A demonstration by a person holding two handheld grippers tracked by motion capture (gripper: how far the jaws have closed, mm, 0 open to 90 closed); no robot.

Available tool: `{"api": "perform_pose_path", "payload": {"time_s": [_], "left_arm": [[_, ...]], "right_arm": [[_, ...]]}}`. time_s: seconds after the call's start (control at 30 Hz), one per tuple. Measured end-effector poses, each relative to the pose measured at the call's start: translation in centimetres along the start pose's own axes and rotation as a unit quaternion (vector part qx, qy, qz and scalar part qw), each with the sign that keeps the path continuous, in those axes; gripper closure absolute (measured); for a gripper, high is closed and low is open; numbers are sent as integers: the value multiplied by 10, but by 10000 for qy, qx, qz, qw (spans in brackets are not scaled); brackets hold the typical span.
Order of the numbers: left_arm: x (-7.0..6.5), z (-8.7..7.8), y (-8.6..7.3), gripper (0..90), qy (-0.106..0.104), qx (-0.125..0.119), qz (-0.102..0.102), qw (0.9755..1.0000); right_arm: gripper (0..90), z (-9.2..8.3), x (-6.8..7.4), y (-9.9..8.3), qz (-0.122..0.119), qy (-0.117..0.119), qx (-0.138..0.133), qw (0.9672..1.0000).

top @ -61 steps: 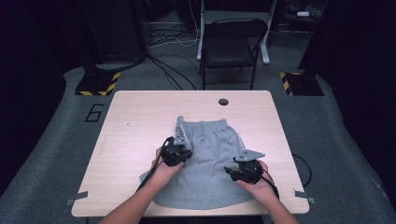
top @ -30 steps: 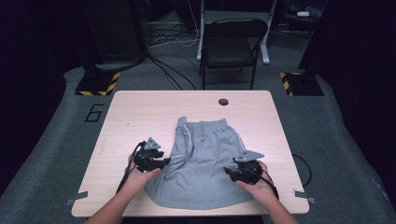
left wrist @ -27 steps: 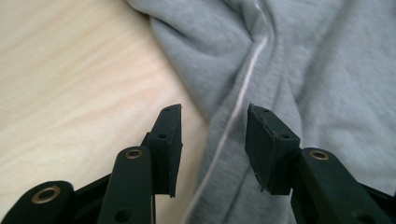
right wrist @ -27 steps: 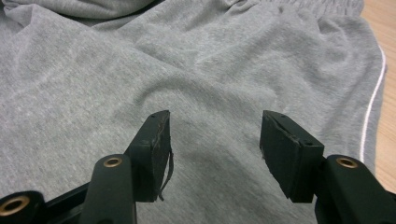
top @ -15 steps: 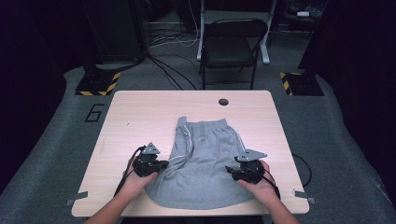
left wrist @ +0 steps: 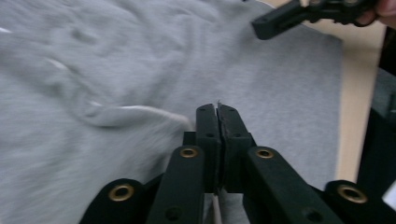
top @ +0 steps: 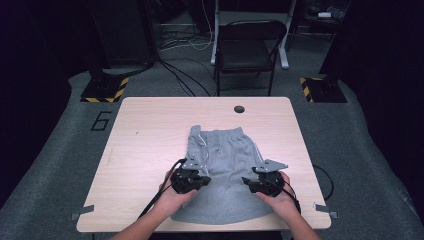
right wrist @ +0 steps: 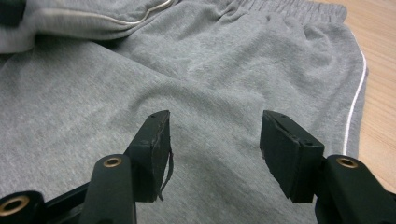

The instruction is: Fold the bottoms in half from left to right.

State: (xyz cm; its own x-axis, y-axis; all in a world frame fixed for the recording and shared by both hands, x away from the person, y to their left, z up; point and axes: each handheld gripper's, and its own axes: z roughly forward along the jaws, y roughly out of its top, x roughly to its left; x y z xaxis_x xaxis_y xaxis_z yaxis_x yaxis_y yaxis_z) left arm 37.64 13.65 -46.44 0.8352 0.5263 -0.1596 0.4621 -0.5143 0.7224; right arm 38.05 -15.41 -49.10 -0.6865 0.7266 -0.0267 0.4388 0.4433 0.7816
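left gripper [top: 191, 178]: jaws have just closed, pinched on a fold of the grey shorts [top: 222, 165], carried inward since a second ago | right gripper [top: 262, 181]: jaws apart, empty, over cloth | shorts on worktop [top: 150, 125] centre | judged: fold starting

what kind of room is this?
Probably a lab or recording studio, not a home: a bare wooden table on grey carpet, cables on the floor, hazard-striped stand bases, dark surroundings.
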Motion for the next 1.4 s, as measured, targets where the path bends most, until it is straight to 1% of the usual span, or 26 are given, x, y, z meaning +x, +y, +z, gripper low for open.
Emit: {"api": "perform_pose_path", "payload": {"time_s": [0.03, 0.07, 0.1, 0.17, 0.23, 0.27, 0.37, 0.4, 0.43, 0.47, 0.5, 0.57, 0.6, 0.63, 0.7, 0.73, 0.8, 0.87, 0.9, 0.97, 1.03, 1.2, 1.23, 1.27, 1.3, 1.4], "left_arm": [[0, 0, 0, 850, 0, 0, 0, 10000], [-3, 2, 0, 824, -105, 2, -6, 9999], [-10, 2, 1, 813, -137, -9, 56, 9999], [-12, 0, 2, 809, -105, -38, 127, 9999], [-9, -8, 4, 786, 71, -125, 191, 9997], [-9, -8, 4, 774, 71, -125, 191, 9997], [5, -19, 0, 750, 368, -140, 165, 9991], [9, -21, -1, 739, 417, -150, 138, 9989], [13, -23, -3, 739, 510, -177, 75, 9985], [19, -26, -5, 730, 567, -156, 32, 9983], [23, -28, -8, 713, 666, -198, -29, 9976], [35, -32, -15, 694, 841, -259, -138, 9960], [35, -32, -15, 683, 841, -259, -138, 9960], [39, -33, -18, 673, 872, -295, -238, 9955], [45, -33, -21, 648, 935, -290, -273, 9948], [48, -33, -21, 634, 988, -304, -314, 9941], [54, -31, -20, 603, 1070, -295, -319, 9933], [67, -28, -13, 574, 1139, -339, -330, 9924], [67, -28, -13, 558, 1139, -339, -330, 9924], [82, -24, -2, 537, 1194, -451, -524, 9904], [86, -21, 2, 517, 1239, -477, -576, 9895], [102, -2, 25, 491, 1466, -429, -569, 9866], [105, 4, 30, 478, 1514, -497, -628, 9852], [109, 8, 34, 437, 1483, -488, -664, 9855], [114, 15, 41, 423, 1491, -545, -781, 9842], [119, 22, 48, 393, 1596, -496, -788, 9828]], "right_arm": [[427, 0, 0, 0, 0, 0, 0, 10000], [427, 0, 1, 0, 19, -19, -30, 10000], [427, 0, 1, 0, 21, -7, -19, 10000], [427, -1, 2, 0, 36, 0, -11, 10000], [430, -2, 4, 2, -43, 55, -17, 10000], [430, -2, 4, 2, -43, 55, -17, 10000], [469, -2, 15, 9, 70, 165, 1, 9998], [518, -2, 26, 14, 146, 326, 35, 9994], [518, -2, 26, 14, 146, 326, 35, 9994], [538, 0, 34, 16, 156, 445, 43, 9989], [558, 4, 50, 20, -57, 662, 111, 9977], [559, 9, 67, 23, -252, 792, 234, 9963], [559, 9, 67, 23, -252, 792, 234, 9963], [550, 17, 83, 28, -413, 943, 328, 9941], [540, 21, 87, 29, -445, 980, 362, 9935], [511, 32, 97, 32, -442, 1031, 414, 9928], [499, 35, 98, 32, -411, 1060, 456, 9925], [466, 44, 101, 33, -268, 1174, 473, 9916], [466, 44, 101, 33, -268, 1174, 473, 9916], [456, 46, 100, 35, -144, 1194, 376, 9920], [453, 47, 98, 36, -95, 1160, 314, 9927], [441, 53, 96, 36, 23, 1045, 351, 9939], [441, 54, 96, 36, 37, 1044, 346, 9939], [441, 55, 96, 36, 31, 1033, 352, 9940], [441, 56, 96, 35, 23, 1038, 347, 9940], [430, 57, 98, 36, 59, 1095, 412, 9931]]}}
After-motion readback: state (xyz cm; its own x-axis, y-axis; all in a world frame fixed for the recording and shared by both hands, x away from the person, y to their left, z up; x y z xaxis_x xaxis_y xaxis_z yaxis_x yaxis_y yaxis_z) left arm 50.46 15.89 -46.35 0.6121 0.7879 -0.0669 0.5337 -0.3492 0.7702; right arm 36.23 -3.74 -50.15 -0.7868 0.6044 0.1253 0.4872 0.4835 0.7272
